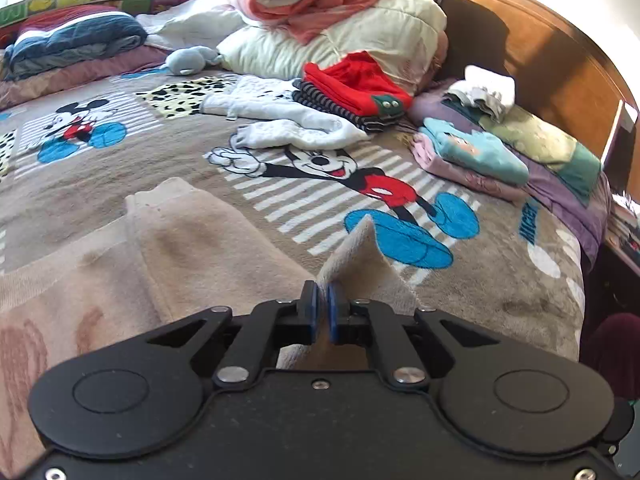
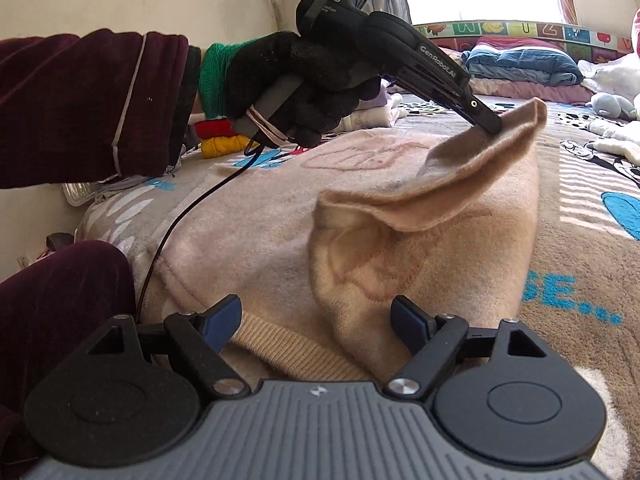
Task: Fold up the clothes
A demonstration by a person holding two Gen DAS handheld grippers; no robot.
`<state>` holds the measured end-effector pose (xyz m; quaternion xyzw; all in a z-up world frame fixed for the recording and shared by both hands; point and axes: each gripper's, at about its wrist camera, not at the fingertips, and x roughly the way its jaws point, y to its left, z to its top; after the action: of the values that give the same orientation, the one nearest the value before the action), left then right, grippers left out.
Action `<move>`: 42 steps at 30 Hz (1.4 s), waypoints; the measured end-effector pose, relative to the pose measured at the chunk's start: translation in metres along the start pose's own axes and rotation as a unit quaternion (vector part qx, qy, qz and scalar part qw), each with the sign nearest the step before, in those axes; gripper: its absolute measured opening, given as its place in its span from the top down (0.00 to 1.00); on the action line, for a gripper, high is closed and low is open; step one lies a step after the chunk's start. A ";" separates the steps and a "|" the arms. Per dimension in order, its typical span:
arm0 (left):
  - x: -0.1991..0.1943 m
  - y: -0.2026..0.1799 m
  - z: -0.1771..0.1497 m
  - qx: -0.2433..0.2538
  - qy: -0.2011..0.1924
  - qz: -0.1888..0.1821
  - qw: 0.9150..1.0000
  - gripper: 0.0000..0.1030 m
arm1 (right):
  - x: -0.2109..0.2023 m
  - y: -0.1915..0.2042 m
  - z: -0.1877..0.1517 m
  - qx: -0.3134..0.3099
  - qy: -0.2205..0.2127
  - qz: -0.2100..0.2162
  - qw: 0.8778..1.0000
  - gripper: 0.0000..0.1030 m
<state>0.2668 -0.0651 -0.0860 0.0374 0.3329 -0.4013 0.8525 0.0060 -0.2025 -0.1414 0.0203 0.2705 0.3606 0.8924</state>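
A beige fleece garment (image 1: pixel 192 240) lies spread on the Mickey Mouse blanket (image 1: pixel 160 152). My left gripper (image 1: pixel 323 300) is shut on a corner of it and holds that corner lifted off the bed. In the right wrist view the left gripper (image 2: pixel 494 126) pinches the raised corner of the garment (image 2: pixel 400 248), with a fold hanging below it. My right gripper (image 2: pixel 316 314) is open and empty, low over the garment's ribbed hem (image 2: pixel 280 348), one finger on each side of the fold.
Folded clothes stand at the far side: a red and striped stack (image 1: pixel 356 92), a teal and pink stack (image 1: pixel 472 156), a white pile (image 1: pixel 480 92). Loose white garments (image 1: pixel 288 128), pillows and quilts (image 1: pixel 332 24) and a wooden headboard (image 1: pixel 560 60) lie beyond.
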 end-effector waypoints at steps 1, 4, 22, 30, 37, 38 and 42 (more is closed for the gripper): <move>-0.001 0.005 -0.002 -0.017 -0.007 0.005 1.000 0.95 | 0.000 0.001 -0.001 -0.001 0.000 0.000 1.000 0.21; -0.002 0.017 -0.005 -0.072 -0.032 0.018 0.997 0.95 | -0.002 0.001 -0.001 0.001 0.001 0.002 1.000 0.21; 0.013 0.030 -0.011 -0.151 -0.064 0.041 0.986 0.97 | -0.015 -0.006 -0.001 0.044 -0.016 0.017 0.999 0.21; 0.031 0.031 -0.018 -0.171 -0.042 0.074 0.982 0.97 | -0.026 -0.020 0.001 0.092 -0.041 0.024 0.995 0.22; 0.027 0.020 -0.015 -0.140 -0.031 0.106 0.984 0.96 | -0.027 -0.021 -0.004 0.083 -0.011 -0.006 0.996 0.26; 0.020 0.017 -0.014 -0.131 -0.041 0.109 0.984 0.96 | -0.032 -0.021 -0.004 0.081 -0.016 -0.017 0.996 0.26; -0.010 0.006 -0.015 -0.109 -0.069 0.114 0.985 0.96 | -0.060 -0.010 -0.003 0.026 -0.065 -0.089 0.994 0.26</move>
<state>0.2585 -0.0500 -0.0930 -0.0461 0.3090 -0.2648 0.9123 -0.0247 -0.2495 -0.1178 0.0430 0.2223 0.2708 0.9356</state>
